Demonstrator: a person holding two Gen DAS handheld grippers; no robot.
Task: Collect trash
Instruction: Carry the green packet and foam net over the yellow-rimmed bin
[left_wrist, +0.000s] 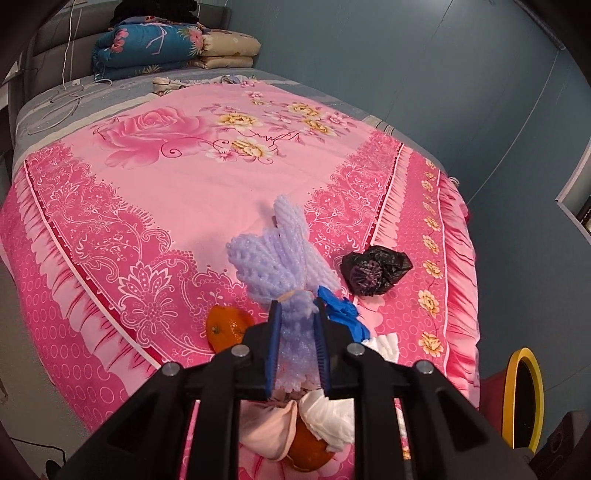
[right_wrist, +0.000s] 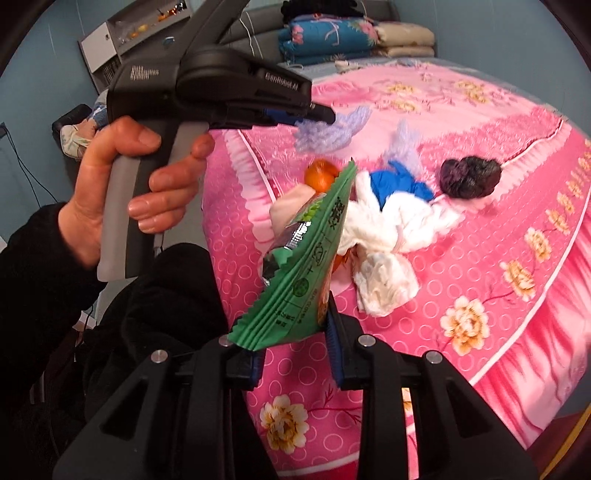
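My left gripper (left_wrist: 297, 312) is shut on a lavender foam fruit net (left_wrist: 280, 251), lifted above the pink bedspread (left_wrist: 155, 206). In the right wrist view a hand holds the left gripper (right_wrist: 325, 115), with the foam net (right_wrist: 332, 129) hanging from its tip. My right gripper (right_wrist: 295, 332) is shut on a green snack wrapper (right_wrist: 310, 266), which it holds up off the bed. Below lie a black plastic bag (left_wrist: 373, 269) (right_wrist: 469, 177), a blue glove (left_wrist: 341, 312) (right_wrist: 399, 184), crumpled white tissues (right_wrist: 388, 229) (left_wrist: 328, 417) and oranges (left_wrist: 225, 328) (right_wrist: 321, 173).
A yellow-rimmed bin (left_wrist: 524, 398) stands on the floor by the bed's right corner. Folded quilts (left_wrist: 147, 44) are stacked at the headboard. A second piece of lavender foam net (right_wrist: 404, 144) lies behind the blue glove. A blue wall (left_wrist: 443, 74) runs along the far side.
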